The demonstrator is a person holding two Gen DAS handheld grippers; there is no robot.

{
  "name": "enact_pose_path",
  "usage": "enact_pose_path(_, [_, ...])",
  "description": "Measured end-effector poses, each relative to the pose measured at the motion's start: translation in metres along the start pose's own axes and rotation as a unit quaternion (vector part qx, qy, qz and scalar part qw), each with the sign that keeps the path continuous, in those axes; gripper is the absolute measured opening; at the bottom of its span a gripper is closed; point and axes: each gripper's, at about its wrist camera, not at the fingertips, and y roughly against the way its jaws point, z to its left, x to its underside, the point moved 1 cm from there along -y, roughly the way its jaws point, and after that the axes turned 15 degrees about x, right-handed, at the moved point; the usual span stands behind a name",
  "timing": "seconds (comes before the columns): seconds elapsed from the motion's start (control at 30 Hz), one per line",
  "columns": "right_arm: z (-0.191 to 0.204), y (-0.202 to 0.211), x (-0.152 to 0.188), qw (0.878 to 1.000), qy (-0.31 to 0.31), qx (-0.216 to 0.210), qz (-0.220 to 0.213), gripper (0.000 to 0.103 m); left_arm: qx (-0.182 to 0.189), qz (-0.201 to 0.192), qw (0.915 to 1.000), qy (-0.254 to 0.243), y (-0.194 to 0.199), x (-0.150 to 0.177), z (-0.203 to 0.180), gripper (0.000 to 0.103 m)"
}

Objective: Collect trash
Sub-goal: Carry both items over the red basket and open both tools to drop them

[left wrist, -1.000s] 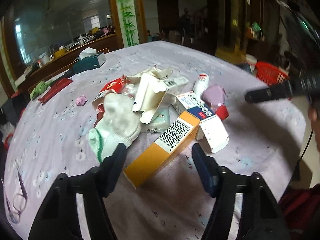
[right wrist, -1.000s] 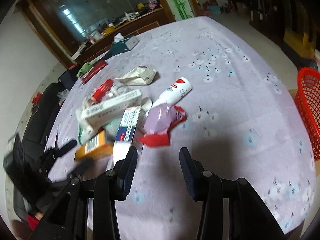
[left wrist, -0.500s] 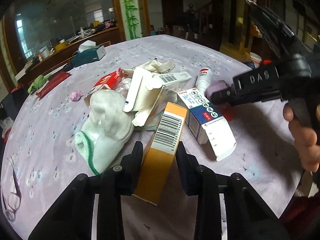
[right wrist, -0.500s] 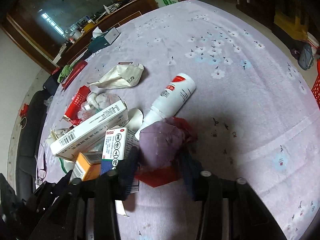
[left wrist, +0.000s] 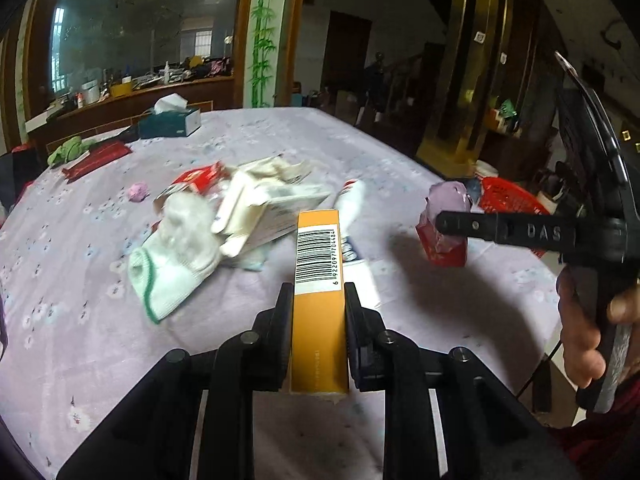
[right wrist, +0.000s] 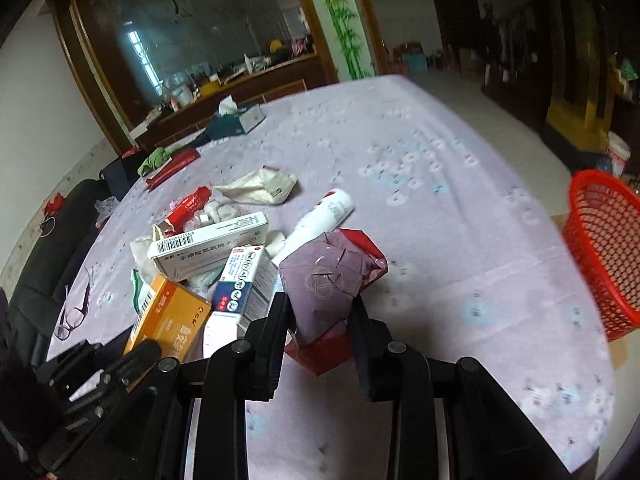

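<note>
Pick-up step: left claw (left wrist: 318,300) clamped on the orange box (left wrist: 319,280), right claw (right wrist: 320,312) clamped on the purple-and-red packet (right wrist: 332,280), both above the tabletop (right wrist: 440,240). Next, probably, carry across to the red basket (right wrist: 604,248).

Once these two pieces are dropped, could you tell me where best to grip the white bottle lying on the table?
Probably across the middle of the white bottle, coming down from above. It lies on its side, so the tongs should close across its round body, square to its length; its lower end is tucked behind the purple-and-red packet.
</note>
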Motion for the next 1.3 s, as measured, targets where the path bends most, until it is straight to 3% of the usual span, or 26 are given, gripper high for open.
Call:
enact_pose_path(0.27, [-0.053,0.028,0.004,0.999,-0.032,0.028,-0.033,0.032,0.048,-0.011,0.9986,-0.018,-0.01,-0.026,-0.039,0.022])
enact_pose_path(0.53, [-0.143,0.064,0.007,0.992,-0.093,0.071,-0.053,0.032,0.108,0.006,0.9921,-0.064,-0.047,-0.052,-0.102,0.022])
enact_pose_path(0.9, [-0.255,0.076,0.004,0.977,-0.17,0.12,-0.057,0.032,0.194,0.052,0.9751,-0.094,-0.137,-0.093,-0.189,0.022])
enact_pose_path(1.2, [-0.305,0.052,-0.025,0.972,-0.196,0.122,-0.044,0.036,0.21,0.07,0.9715,-0.086,-0.219,-0.133,-0.235,0.022])
enact_pose_path(1.27, [-0.314,0.043,-0.028,0.97,-0.202,0.133,-0.035,0.045,0.208,0.076,0.9719,-0.079,-0.23,-0.135,-0.24,0.035])
enact_pose_path(1.3, [-0.318,0.04,-0.029,0.969,-0.205,0.137,-0.031,0.05,0.205,0.077,0.9733,-0.071,-0.235,-0.136,-0.24,0.05])
